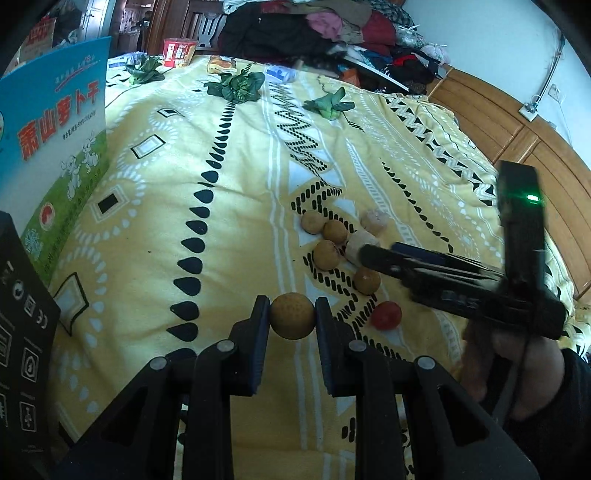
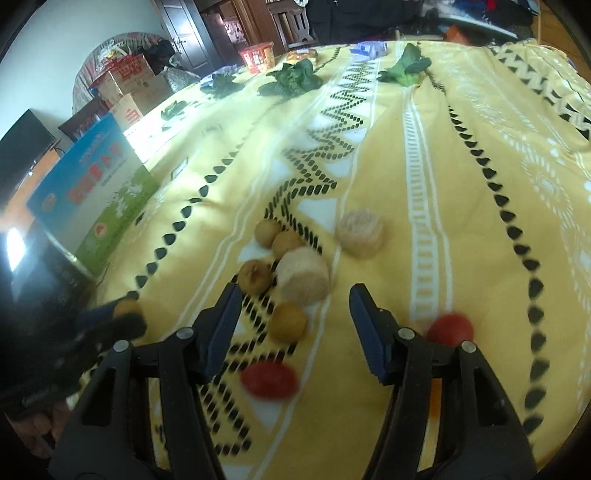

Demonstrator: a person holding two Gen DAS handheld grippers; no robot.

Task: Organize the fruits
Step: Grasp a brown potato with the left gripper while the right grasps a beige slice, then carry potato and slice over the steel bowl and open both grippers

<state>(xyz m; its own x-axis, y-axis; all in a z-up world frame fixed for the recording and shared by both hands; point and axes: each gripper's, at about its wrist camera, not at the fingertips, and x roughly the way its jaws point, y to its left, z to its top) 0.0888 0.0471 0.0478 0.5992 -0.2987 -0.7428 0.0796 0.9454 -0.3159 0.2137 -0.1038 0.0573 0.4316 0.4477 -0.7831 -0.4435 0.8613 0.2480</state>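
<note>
My left gripper [image 1: 291,314] is shut on a round tan longan [image 1: 292,315] and holds it above the yellow patterned cloth [image 1: 229,206]. Several more longans [image 1: 334,230] lie in a loose cluster ahead, with two pale cut cylinder pieces [image 1: 373,220] and a red tomato [image 1: 386,315]. My right gripper [image 2: 295,295] is open and empty just above the cluster, its jaws either side of a longan [image 2: 287,322] and a pale piece [image 2: 303,275]. Two red tomatoes [image 2: 269,378] [image 2: 450,328] lie near its fingers. The left gripper with its longan shows at the left [image 2: 127,308].
A blue and green box [image 1: 55,147] stands at the left, next to a black box [image 1: 22,325]. Leafy greens [image 1: 238,85] and a red cup [image 1: 179,51] lie at the far edge. Piled clothes [image 1: 314,33] are behind. A wooden headboard [image 1: 535,147] is at right.
</note>
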